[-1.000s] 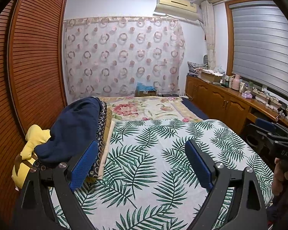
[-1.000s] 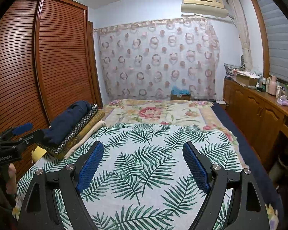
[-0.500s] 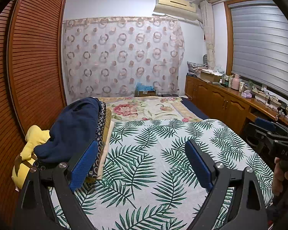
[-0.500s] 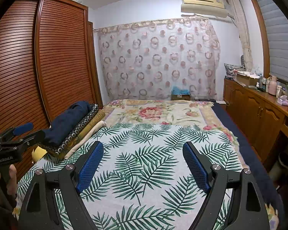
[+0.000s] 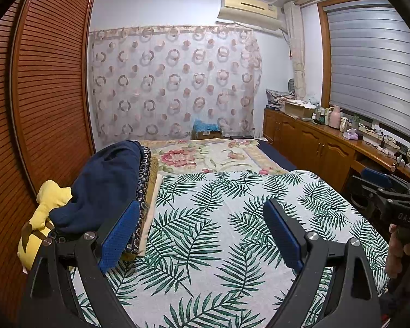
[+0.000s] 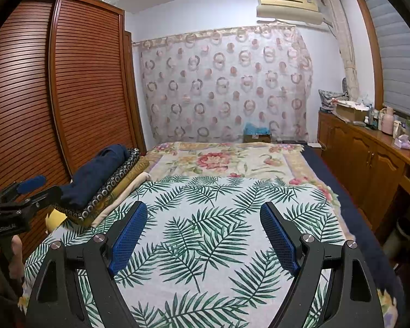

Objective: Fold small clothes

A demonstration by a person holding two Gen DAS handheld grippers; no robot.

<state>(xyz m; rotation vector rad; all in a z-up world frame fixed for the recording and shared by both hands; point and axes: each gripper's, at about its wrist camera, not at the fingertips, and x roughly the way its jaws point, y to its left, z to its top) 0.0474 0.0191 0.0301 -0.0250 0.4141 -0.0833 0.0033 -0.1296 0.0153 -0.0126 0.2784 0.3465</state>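
A stack of folded clothes (image 5: 139, 191) (image 6: 114, 183) lies along the bed's left side, a navy garment (image 5: 106, 183) (image 6: 95, 172) on top, patterned and beige pieces beneath. My left gripper (image 5: 202, 213) hovers open over the palm-leaf sheet (image 5: 218, 218), its left blue pad in front of the stack's near end. My right gripper (image 6: 203, 216) stands open above the same sheet (image 6: 205, 218), nothing between its fingers. Each view shows the other gripper at its edge, held by a hand.
A yellow plush (image 5: 45, 213) sits behind the stack by the slatted wardrobe (image 5: 41, 109). A floral blanket (image 6: 218, 161) covers the bed's far half. Wooden cabinets (image 5: 314, 147) with clutter line the right wall under the blinds.
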